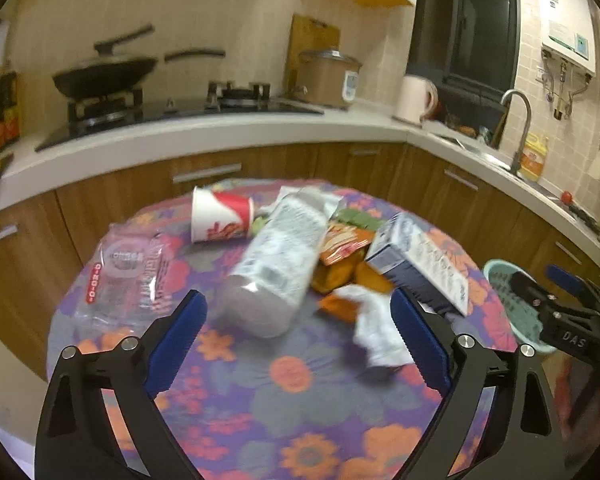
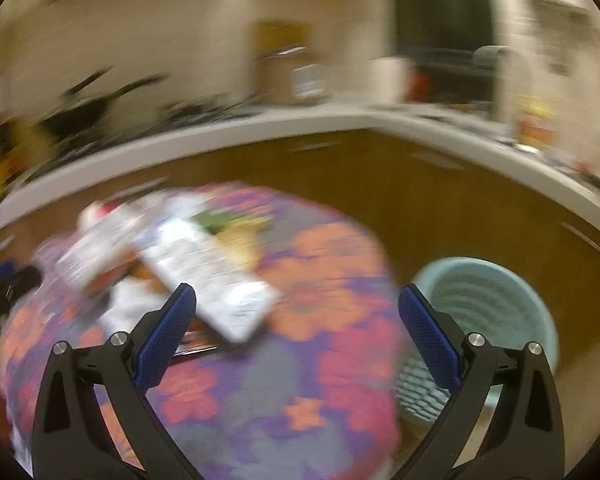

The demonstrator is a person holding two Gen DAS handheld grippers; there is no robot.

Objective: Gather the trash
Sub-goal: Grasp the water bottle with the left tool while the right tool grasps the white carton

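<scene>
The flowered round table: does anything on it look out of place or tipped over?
Yes. The red-and-white paper cup lies on its side, and a crumpled white tissue sits beside the tilted blue-and-white carton.

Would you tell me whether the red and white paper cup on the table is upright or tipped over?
Tipped over: the paper cup lies on its side on the floral table.
</scene>
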